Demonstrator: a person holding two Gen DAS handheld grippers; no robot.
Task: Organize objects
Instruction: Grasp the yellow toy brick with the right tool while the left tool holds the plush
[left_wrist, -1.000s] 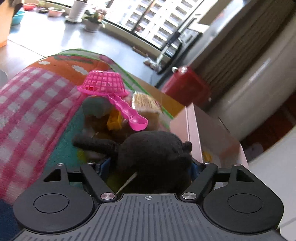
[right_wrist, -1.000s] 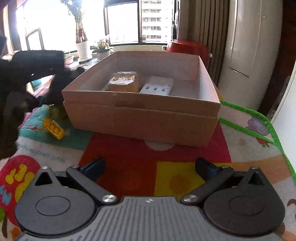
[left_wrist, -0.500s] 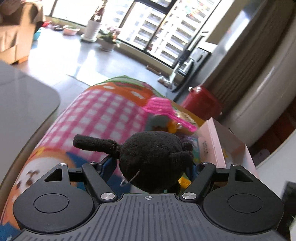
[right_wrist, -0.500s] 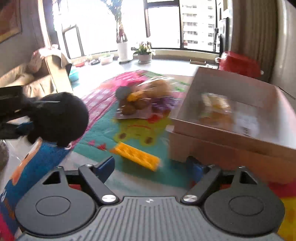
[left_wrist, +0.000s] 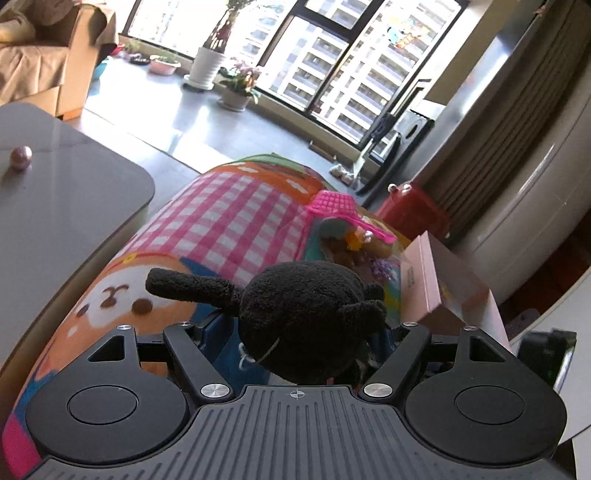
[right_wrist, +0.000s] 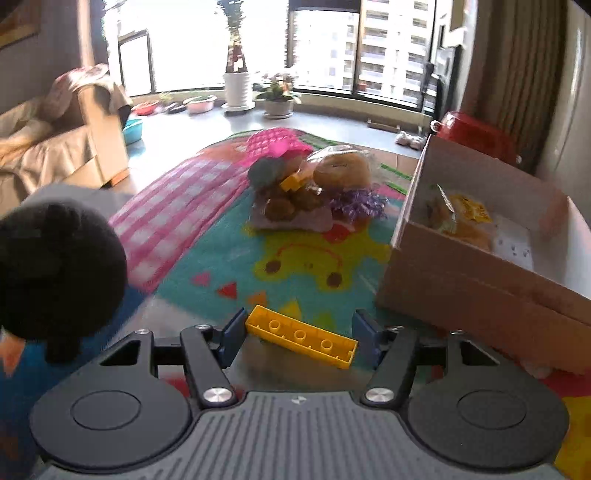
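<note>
My left gripper (left_wrist: 303, 332) is shut on a black plush toy (left_wrist: 306, 317) and holds it above the colourful play mat (left_wrist: 229, 225). The toy also shows at the left of the right wrist view (right_wrist: 55, 269). My right gripper (right_wrist: 301, 334) is open, with a yellow toy brick (right_wrist: 301, 341) lying on the mat between its fingers. A cardboard box (right_wrist: 476, 273) stands at the right, with a wrapped bun (right_wrist: 458, 218) and a white item inside. The box also shows in the left wrist view (left_wrist: 443, 280).
A pile of toys (right_wrist: 310, 188) lies on the mat beyond the brick: a pink basket (left_wrist: 332, 203), a packaged bun, a purple tuft, brown pieces. A grey table (left_wrist: 55, 206) is at the left. A red container (right_wrist: 476, 136) stands behind the box.
My left gripper has lifted the black plush up and back from the toy pile. My right gripper has swung left from the box and come down around the yellow brick.
</note>
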